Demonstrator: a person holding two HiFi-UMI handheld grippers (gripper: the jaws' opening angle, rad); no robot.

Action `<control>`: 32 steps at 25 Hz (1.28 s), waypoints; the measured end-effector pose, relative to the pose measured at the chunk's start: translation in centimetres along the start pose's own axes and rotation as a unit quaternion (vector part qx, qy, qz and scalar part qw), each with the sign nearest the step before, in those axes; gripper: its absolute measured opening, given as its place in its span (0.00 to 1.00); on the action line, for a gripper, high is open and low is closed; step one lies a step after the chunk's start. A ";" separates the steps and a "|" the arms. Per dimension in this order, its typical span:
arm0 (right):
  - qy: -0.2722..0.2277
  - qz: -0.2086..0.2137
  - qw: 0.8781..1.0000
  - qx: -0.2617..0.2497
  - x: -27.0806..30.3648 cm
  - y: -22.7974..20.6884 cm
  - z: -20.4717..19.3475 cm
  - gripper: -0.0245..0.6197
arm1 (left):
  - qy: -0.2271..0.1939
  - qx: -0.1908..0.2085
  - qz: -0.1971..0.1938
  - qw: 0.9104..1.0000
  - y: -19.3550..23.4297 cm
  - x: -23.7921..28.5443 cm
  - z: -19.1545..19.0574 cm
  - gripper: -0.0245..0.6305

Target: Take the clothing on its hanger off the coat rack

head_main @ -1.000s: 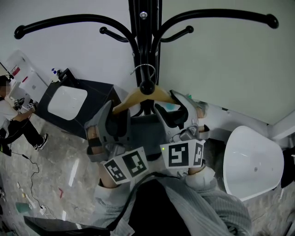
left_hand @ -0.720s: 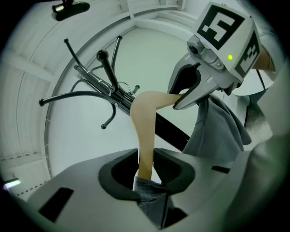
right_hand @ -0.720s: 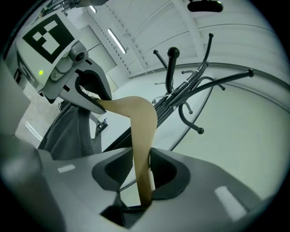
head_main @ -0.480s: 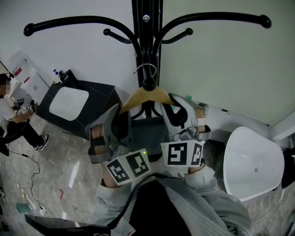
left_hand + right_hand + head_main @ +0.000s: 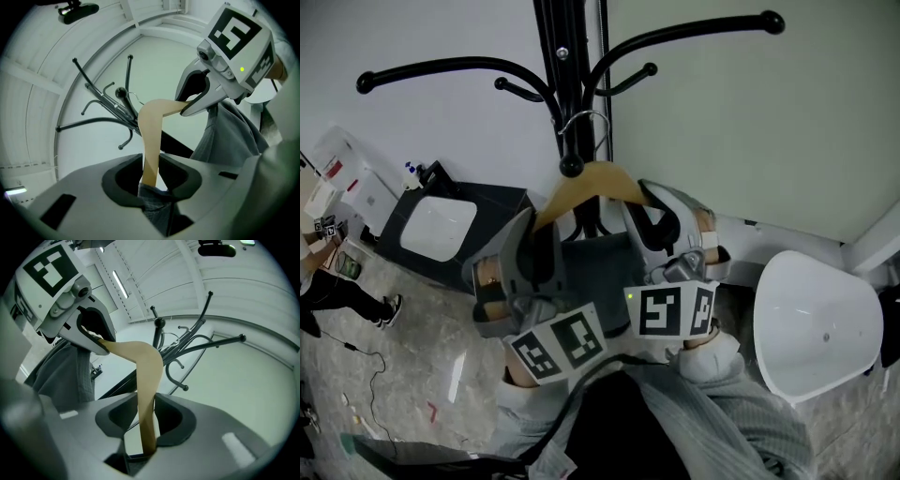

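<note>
Both grippers are on the wooden hanger [image 5: 592,180], one per shoulder, and both sets of jaws have just been closing on it. Left gripper [image 5: 532,246]: pads clamp the hanger's left arm, with a fold of the grey garment [image 5: 596,267] pinched in at the base of the jaws. Right gripper [image 5: 662,225]: pads clamp the right arm, bare wood between them. Both grippers point roughly level toward the black coat rack [image 5: 566,66]. The garment hangs from the hanger between the two grippers, right in front of the rack's pole. The hanger's wire hook [image 5: 583,120] sits at the ball end of a short peg [image 5: 572,168]; no view shows whether it is clear of the peg or resting on it. Background: pale wall [image 5: 741,122], dark cabinet [image 5: 502,202] with a white basin [image 5: 438,221] at left, white tub [image 5: 816,328] at right.
</note>
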State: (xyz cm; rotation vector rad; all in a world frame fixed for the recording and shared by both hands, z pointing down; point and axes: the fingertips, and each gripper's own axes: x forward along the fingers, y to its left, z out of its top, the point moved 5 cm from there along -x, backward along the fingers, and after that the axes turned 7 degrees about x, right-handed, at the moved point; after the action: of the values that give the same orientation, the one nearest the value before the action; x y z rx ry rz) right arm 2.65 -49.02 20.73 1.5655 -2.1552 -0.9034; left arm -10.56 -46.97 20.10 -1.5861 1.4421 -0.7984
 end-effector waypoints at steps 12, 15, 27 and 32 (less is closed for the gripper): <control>0.069 -0.135 0.988 -0.012 -8.6 -5.5 -1.1 0.21 | -0.144 -0.016 -0.050 0.988 -2.2 -1.8 7.8 0.20; 0.105 -0.160 0.981 -0.021 -11.2 -5.3 -2.0 0.21 | -0.174 -0.027 -0.080 0.981 -4.0 -2.8 8.7 0.19; 0.238 -0.225 0.945 -0.016 -21.7 -2.3 -6.3 0.21 | -0.243 -0.045 -0.200 0.948 -12.4 -7.9 11.3 0.19; 0.244 -0.240 0.940 -0.008 -24.0 -1.3 -7.4 0.21 | -0.248 -0.046 -0.213 0.944 -14.3 -9.4 11.6 0.19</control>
State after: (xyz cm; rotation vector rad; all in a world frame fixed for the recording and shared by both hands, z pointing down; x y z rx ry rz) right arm 16.20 -29.05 27.83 2.0873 -1.4472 -0.5626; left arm 4.92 -35.83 28.23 -2.0289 0.7948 -0.5112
